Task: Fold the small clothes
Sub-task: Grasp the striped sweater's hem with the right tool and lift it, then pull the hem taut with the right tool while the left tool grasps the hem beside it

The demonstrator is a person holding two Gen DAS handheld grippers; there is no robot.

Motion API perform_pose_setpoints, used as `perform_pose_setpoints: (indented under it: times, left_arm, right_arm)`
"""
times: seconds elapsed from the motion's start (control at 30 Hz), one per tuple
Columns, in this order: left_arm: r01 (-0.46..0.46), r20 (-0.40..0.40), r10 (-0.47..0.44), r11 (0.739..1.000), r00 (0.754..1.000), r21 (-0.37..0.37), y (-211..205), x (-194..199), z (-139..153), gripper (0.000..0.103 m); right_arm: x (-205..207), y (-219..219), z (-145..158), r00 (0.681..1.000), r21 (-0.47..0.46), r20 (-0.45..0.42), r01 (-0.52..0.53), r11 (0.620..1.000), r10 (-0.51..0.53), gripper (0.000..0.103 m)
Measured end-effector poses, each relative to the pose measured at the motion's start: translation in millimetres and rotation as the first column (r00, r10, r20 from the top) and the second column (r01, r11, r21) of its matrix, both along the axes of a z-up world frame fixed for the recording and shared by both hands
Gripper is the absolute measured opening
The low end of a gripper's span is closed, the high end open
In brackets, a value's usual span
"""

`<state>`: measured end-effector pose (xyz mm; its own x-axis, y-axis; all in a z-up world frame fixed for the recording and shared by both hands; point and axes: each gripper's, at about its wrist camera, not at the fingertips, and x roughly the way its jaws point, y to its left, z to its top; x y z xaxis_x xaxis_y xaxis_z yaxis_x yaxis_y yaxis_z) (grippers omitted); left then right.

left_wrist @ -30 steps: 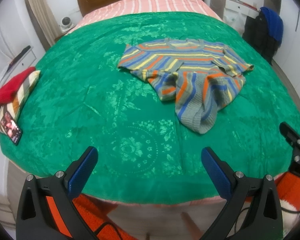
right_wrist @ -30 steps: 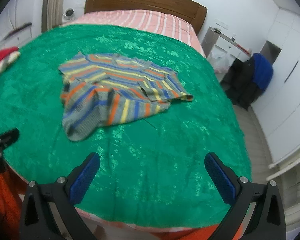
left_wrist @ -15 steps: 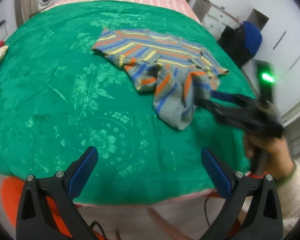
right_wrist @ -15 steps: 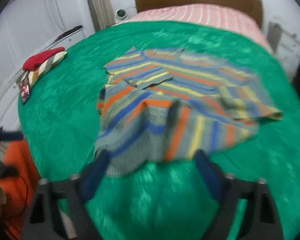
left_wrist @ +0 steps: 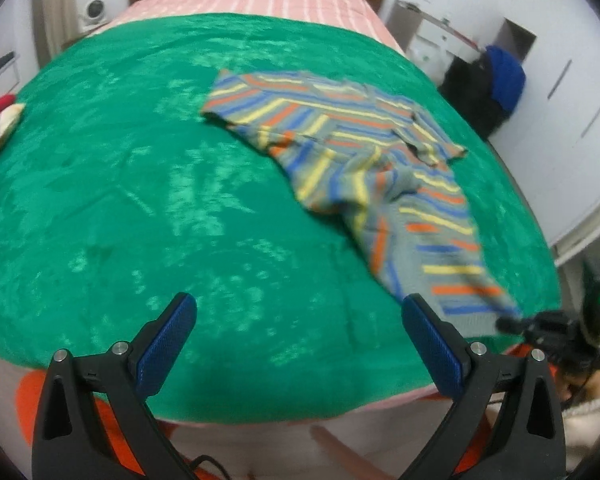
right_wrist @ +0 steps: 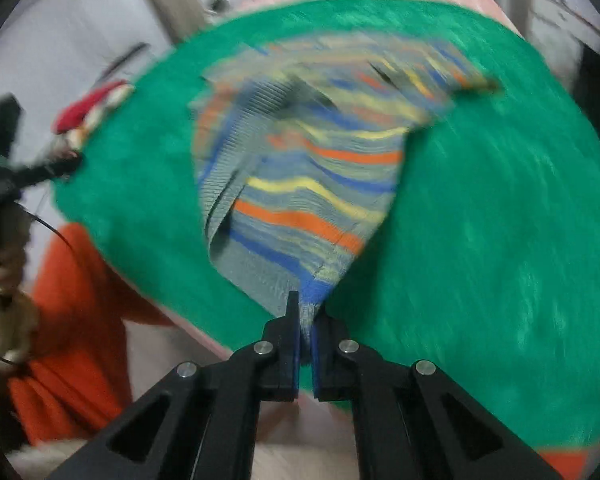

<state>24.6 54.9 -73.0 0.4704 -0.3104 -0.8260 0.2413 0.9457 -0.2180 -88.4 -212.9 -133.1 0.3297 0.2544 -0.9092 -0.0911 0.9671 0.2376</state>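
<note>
R tongs [right_wrist: 305, 320] pinch hem corner of striped knit sweater [left_wrist: 364, 152] at near edge of green bedspread [left_wrist: 140, 184]; L tongs [left_wrist: 300, 344] spread, bedspread bare beneath.

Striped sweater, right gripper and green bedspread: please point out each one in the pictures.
striped sweater [left_wrist: 340, 128], left wrist view, on its flat striped body.
right gripper [right_wrist: 306, 320], right wrist view, between its tips, shut on the sweater's edge.
green bedspread [left_wrist: 120, 200], left wrist view, on a bare part.
</note>
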Motion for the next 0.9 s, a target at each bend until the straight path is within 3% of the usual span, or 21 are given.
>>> perform_pose_setpoints:
  times: [0.1, 0.17, 0.23, 0.3, 0.37, 0.43, 0.5, 0.53, 0.63, 0.67, 0.7, 0.77, 0.8, 0.83, 0.9]
  left_arm:
    - [0.028, 0.009, -0.028, 1.000, 1.000, 0.011, -10, -3, 4, 0.102]
    - [0.026, 0.022, -0.027, 0.999, 0.999, 0.039, -10, -7, 3, 0.102]
    - [0.014, 0.020, -0.015, 0.999, 1.000, 0.049, -7, -9, 0, 0.102]
    - [-0.004, 0.000, 0.004, 0.999, 1.000, 0.034, -3, -6, -7, 0.102]
    - [-0.023, -0.017, 0.024, 1.000, 1.000, 0.015, -1, -5, -10, 0.102]
    - [-0.032, -0.004, 0.032, 0.999, 0.999, 0.008, 1, -8, -6, 0.102]
    - [-0.045, 0.024, 0.044, 0.999, 0.999, 0.012, 5, -13, 0, 0.102]
    - [-0.050, 0.031, 0.050, 0.999, 0.998, 0.012, 7, -14, 2, 0.102]
    - [-0.082, 0.043, 0.081, 0.997, 0.996, 0.016, 22, -19, 6, 0.102]
    - [-0.100, 0.049, 0.098, 0.995, 0.994, 0.023, 30, -21, 8, 0.102]
    - [-0.110, 0.054, 0.109, 0.994, 0.993, 0.028, 36, -22, 10, 0.102]
    - [-0.151, 0.076, 0.148, 0.988, 0.986, 0.035, 57, -24, 14, 0.102]
    - [-0.174, 0.084, 0.171, 0.984, 0.982, 0.033, 68, -23, 16, 0.102]
    - [-0.199, 0.092, 0.196, 0.980, 0.976, 0.026, 79, -22, 17, 0.102]
    - [-0.249, 0.090, 0.249, 0.969, 0.964, -0.011, 100, -14, 17, 0.102]
  right_arm:
    - [-11, -23, -18, 0.993, 0.026, -0.084, 0.087, 0.996, -0.084, 0.010]
    - [-11, -38, -8, 0.988, -0.008, -0.072, 0.134, 0.991, -0.134, 0.042]
    - [-2, -44, 19, 0.986, 0.005, 0.013, 0.164, 0.986, -0.164, 0.049]
    - [15, -42, 39, 0.987, 0.052, 0.072, 0.143, 0.988, -0.146, 0.049]
    - [47, -35, 54, 0.988, 0.226, 0.069, 0.122, 0.966, -0.141, 0.049]
    - [83, -30, 48, 0.979, 0.427, -0.019, 0.193, 0.883, -0.204, 0.050]
    - [122, -18, 26, 0.959, 0.581, -0.147, 0.282, 0.764, -0.241, 0.050]
    - [147, -10, 8, 0.944, 0.590, -0.204, 0.330, 0.737, -0.259, 0.050]
    - [187, 0, -28, 0.914, 0.531, -0.223, 0.406, 0.744, -0.340, 0.047]
    - [196, 4, -37, 0.914, 0.515, -0.212, 0.406, 0.755, -0.347, 0.021]
    - [199, 9, -38, 0.921, 0.509, -0.184, 0.388, 0.769, -0.343, 0.005]
    - [192, 40, -14, 0.964, 0.504, -0.088, 0.260, 0.824, -0.250, 0.006]
    - [182, 68, 9, 0.990, 0.509, 0.003, 0.118, 0.853, -0.139, 0.006]
    - [172, 92, 27, 0.996, 0.495, 0.083, -0.005, 0.869, -0.041, 0.006]
    - [136, 156, 63, 0.953, 0.447, 0.224, -0.288, 0.847, 0.206, 0.006]
